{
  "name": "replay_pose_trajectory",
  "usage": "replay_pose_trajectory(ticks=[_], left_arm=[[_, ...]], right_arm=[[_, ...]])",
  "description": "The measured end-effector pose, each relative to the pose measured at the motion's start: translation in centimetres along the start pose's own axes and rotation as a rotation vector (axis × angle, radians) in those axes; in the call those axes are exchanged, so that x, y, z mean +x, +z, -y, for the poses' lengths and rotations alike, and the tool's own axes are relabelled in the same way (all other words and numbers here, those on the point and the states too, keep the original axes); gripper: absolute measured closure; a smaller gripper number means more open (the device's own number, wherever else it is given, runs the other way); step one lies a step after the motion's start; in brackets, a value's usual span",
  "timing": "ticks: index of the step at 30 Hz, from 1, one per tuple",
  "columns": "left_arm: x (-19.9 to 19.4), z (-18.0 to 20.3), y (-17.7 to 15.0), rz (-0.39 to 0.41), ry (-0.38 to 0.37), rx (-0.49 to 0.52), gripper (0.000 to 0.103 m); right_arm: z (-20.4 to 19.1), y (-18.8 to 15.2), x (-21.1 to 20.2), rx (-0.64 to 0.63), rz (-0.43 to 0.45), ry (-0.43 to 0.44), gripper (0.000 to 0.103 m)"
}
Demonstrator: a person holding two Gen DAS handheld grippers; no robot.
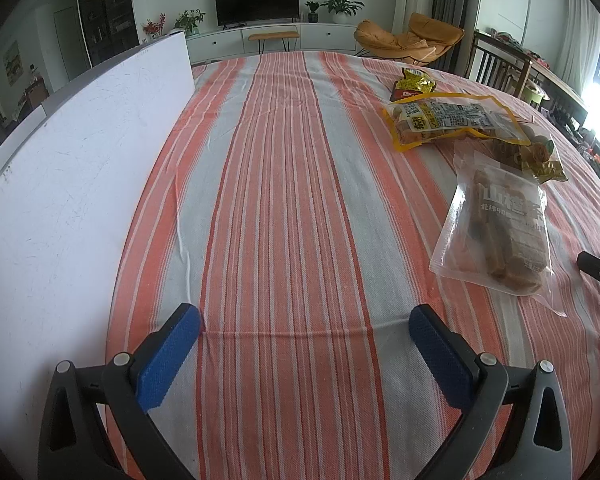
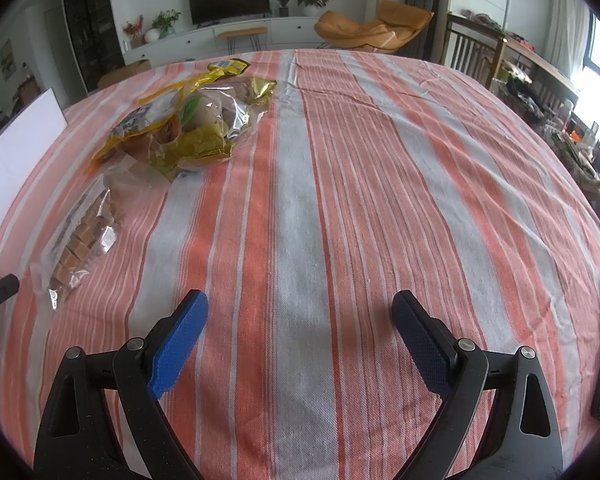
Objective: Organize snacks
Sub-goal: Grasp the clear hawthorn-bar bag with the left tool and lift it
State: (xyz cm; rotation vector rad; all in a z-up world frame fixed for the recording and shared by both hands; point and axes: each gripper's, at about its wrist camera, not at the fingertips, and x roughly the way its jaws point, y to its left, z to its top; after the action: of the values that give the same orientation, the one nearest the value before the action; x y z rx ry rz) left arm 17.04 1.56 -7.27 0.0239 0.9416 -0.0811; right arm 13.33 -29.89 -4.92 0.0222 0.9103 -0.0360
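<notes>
Hovering low over the striped cloth [image 1: 284, 184], the left gripper [image 1: 304, 330] and right gripper [image 2: 300, 314] are both spread wide and empty, probably ready to reach. The snack bags [image 1: 496, 224] lie clustered at right of the left view, perhaps four packets.

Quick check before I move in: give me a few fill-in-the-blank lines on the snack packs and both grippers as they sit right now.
1. The jaws of the left gripper and the right gripper stand ____.
2. The snack packs lie on a ____ tablecloth.
3. The clear pack lies ____ to the grippers than the yellow-edged pack.
4. A white board stands at the table's ____ side.

Missing words: open; striped; nearer; left
</notes>
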Motion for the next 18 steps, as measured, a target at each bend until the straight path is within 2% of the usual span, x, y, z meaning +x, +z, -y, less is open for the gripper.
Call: replay_pose_trajectory(ticks=[3, 5, 8, 10, 12, 15, 16, 18], left_arm=[[-0.6, -0.6, -0.2, 0.027, -0.036, -0.035, 0.000], [-2.4, -1.6, -0.2, 0.108, -0.078, -0.113, 0.001], [-4.2, -1.2, 1.1, 0.162, -0.231, -0.160, 0.001], [-4.2, 0.6, 2.7, 0.129, -0.293, -0.101, 0.001], [-3.5, 3.5, 4.7, 0.078, -0.339, 0.008, 0.001], [-1.0, 7.9, 6.9, -0.054, -0.412, 0.174, 0.001], [0.0, 9.1, 7.5, -0.098, -0.427, 0.222, 0.001], [2.2, 11.2, 8.3, -0.170, -0.405, 0.305, 0.001]], right_arm=[[0.0, 0.0, 0.0, 0.002, 0.000, -0.001, 0.008], [0.0, 0.0, 0.0, 0.003, 0.000, 0.000, 0.008], [0.0, 0.0, 0.0, 0.003, 0.001, 0.000, 0.008], [0.1, 0.0, 0.0, 0.007, 0.002, 0.004, 0.008], [0.2, 0.0, 0.0, 0.011, 0.004, 0.007, 0.008], [0.3, 0.0, 0.0, 0.016, 0.006, 0.013, 0.008], [0.3, 0.0, -0.1, 0.017, 0.007, 0.015, 0.008], [0.3, 0.0, 0.0, 0.018, 0.007, 0.016, 0.008]])
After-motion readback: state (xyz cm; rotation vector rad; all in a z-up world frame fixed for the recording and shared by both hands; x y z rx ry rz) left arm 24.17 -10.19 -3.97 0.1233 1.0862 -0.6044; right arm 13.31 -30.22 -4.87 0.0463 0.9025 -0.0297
